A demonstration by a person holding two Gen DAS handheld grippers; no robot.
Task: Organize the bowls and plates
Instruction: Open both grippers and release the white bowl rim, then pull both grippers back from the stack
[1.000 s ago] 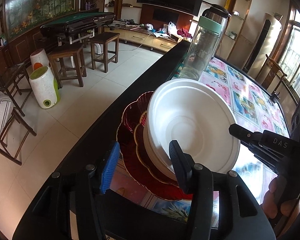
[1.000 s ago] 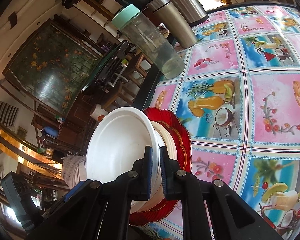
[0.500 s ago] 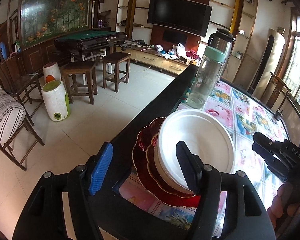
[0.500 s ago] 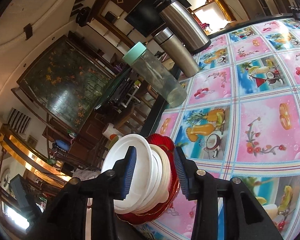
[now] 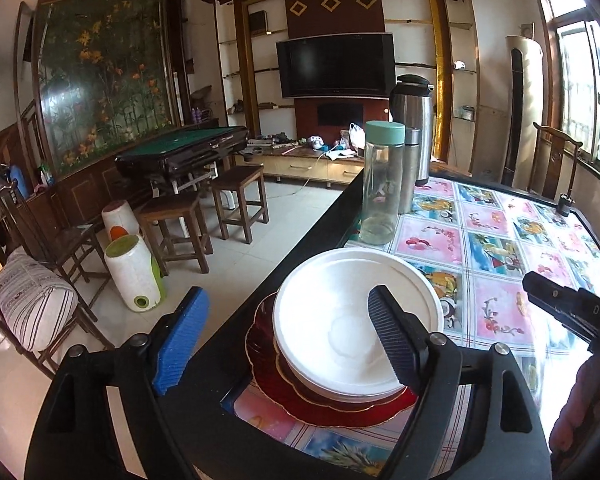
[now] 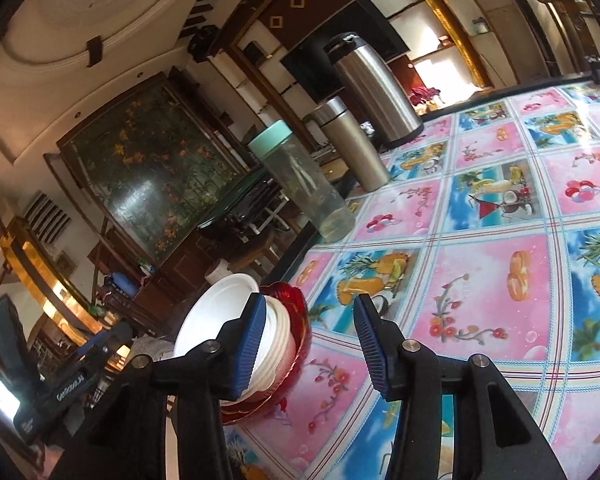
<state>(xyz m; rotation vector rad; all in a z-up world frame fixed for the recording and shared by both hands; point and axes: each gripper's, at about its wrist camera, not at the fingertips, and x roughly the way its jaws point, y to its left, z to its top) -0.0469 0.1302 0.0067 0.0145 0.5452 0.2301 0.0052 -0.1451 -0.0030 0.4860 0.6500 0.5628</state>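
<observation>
Left wrist: smooth white bowls (image 5: 356,320) nested on scalloped red plates (image 5: 340,404), both hand-held grippers released.

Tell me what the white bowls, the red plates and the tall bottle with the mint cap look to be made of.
White bowls: matte, thick-rimmed, probably foam or moulded pulp disposables. Red plates: glossy, translucent red with gilt scalloped rims, likely glass or hard plastic. Bottle: clear body, glass or plastic, with a matte mint cap that looks plastic.

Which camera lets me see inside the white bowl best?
The left wrist view: it looks down into the white bowl, showing its whole inside atop the red plates. The right wrist view sees the bowl tilted from the side, partly hidden behind a blue finger pad.
</observation>
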